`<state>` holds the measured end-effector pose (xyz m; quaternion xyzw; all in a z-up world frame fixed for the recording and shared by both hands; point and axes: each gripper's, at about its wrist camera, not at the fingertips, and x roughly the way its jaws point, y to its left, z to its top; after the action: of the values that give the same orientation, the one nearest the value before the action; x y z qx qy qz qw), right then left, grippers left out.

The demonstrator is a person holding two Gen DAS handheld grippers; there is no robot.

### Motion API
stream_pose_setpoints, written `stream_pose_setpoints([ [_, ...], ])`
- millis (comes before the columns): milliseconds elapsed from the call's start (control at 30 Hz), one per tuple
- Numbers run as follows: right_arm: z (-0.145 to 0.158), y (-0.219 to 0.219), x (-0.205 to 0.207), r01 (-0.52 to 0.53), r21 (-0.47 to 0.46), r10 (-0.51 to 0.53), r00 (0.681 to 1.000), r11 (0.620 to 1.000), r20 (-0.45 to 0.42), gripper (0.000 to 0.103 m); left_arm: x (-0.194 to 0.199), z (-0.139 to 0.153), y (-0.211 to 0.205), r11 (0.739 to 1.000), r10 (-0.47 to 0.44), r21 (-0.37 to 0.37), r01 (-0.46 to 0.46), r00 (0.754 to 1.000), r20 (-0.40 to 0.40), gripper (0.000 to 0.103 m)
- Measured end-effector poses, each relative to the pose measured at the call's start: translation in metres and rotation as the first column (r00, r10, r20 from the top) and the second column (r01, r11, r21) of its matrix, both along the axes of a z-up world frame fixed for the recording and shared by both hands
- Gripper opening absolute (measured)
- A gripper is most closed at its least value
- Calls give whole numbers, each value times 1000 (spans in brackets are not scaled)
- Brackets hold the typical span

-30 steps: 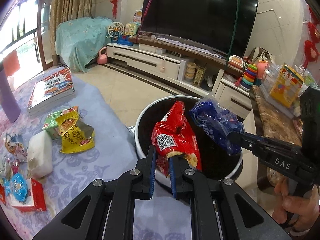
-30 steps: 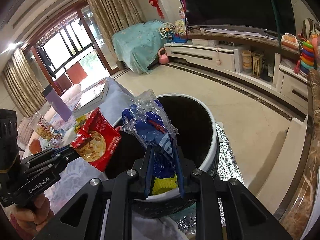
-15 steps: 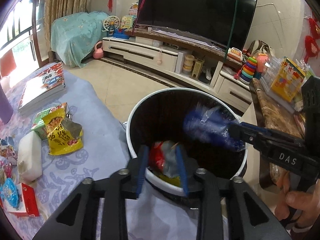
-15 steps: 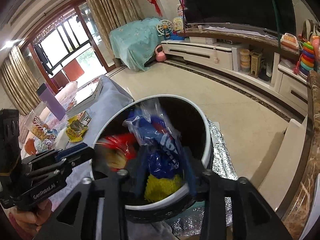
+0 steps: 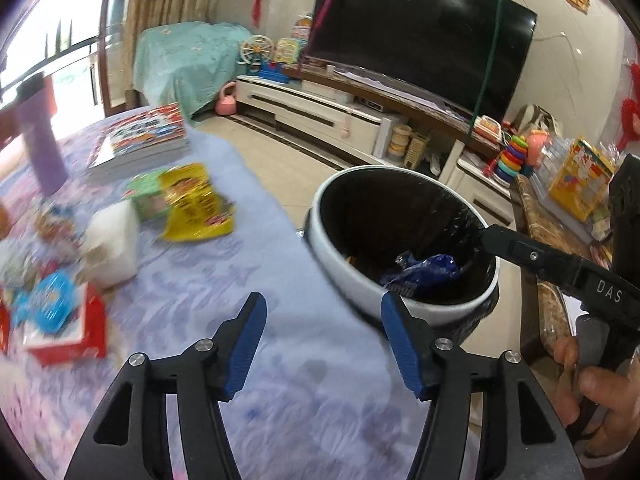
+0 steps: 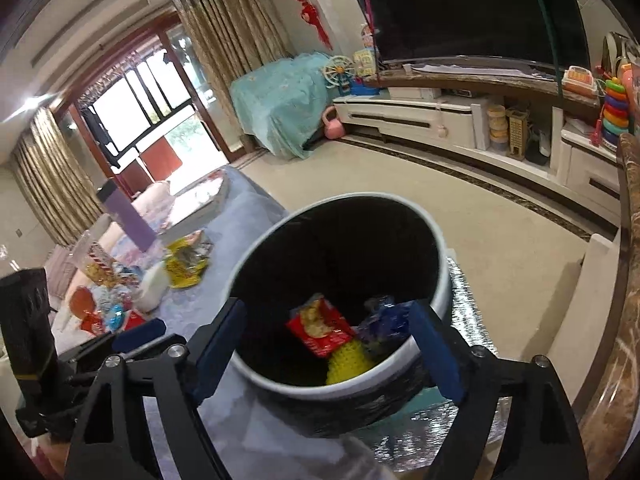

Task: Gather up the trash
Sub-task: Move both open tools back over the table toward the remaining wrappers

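Observation:
A round white bin point(image 6: 436, 248) with a black liner stands beside the table. Inside it lie a red snack bag point(image 6: 320, 328), a blue wrapper point(image 6: 384, 324) and something yellow and bumpy point(image 6: 352, 364). My right gripper point(image 6: 326, 348) hangs over the bin's near rim, jaws opening, nothing between them. My left gripper point(image 5: 322, 340) is over the purple tablecloth point(image 5: 280, 380) just left of the bin point(image 5: 340, 272), jaws opening and empty. In the left wrist view the blue wrapper point(image 5: 424, 274) shows in the bin. A yellow snack bag point(image 5: 192, 204) lies on the table.
More litter lies at the table's left: a white packet point(image 5: 112, 240), a green box point(image 5: 146, 196), a red box with a blue item point(image 5: 60, 320). Books point(image 5: 140, 140) and a purple bottle point(image 5: 40, 136) stand further back. A TV cabinet point(image 5: 320, 112) lines the far wall.
Both grippers let go: the red bag and the blue wrapper dropped into the bin. The left gripper then swung left from over the bin to over the tablecloth.

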<state>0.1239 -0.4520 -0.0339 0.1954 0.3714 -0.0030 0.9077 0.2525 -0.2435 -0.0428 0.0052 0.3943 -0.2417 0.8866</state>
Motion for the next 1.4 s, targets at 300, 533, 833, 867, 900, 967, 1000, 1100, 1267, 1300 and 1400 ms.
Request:
stream_pose_setpoints([
  [300,-1,42,-9,-51,58,49,999,997,22,88,-48,2,67,995,101,-21,-101,995,18,62],
  [533,-5,85,-8,-132,69,131,991,989,19,88,-77,5,118,984,178,-22,-178,984,11,62],
  [833,-11,138,-5,-232,70,232,973,970,8,88,-105,8,176,954,299,-32,-299,954,-11,62],
  [867,-11,144,-5,-242,68,243,970,968,6,88,-105,8,182,950,311,-34,-311,950,-14,62],
  [900,-12,148,-4,-254,66,254,967,965,4,88,-104,7,188,947,320,-36,-321,947,-17,62],
  [967,-13,158,-3,-272,66,272,962,960,1,88,-107,7,198,938,342,-42,-343,939,-26,62],
  [1000,-14,164,-3,-282,66,283,959,957,1,88,-107,7,203,935,352,-45,-353,936,-30,62],
  [1100,-15,179,-1,-310,67,310,951,949,-1,88,-105,5,216,925,375,-48,-377,926,-32,62],
  [1267,-17,201,4,-357,60,358,934,932,-2,88,-102,2,233,913,403,-46,-404,914,-38,62],
  [1300,-18,205,6,-367,59,368,930,928,-1,88,-102,2,236,911,408,-45,-409,912,-40,62],
  [1400,-19,215,10,-387,56,388,922,920,1,88,-99,0,246,904,424,-44,-426,905,-43,62],
])
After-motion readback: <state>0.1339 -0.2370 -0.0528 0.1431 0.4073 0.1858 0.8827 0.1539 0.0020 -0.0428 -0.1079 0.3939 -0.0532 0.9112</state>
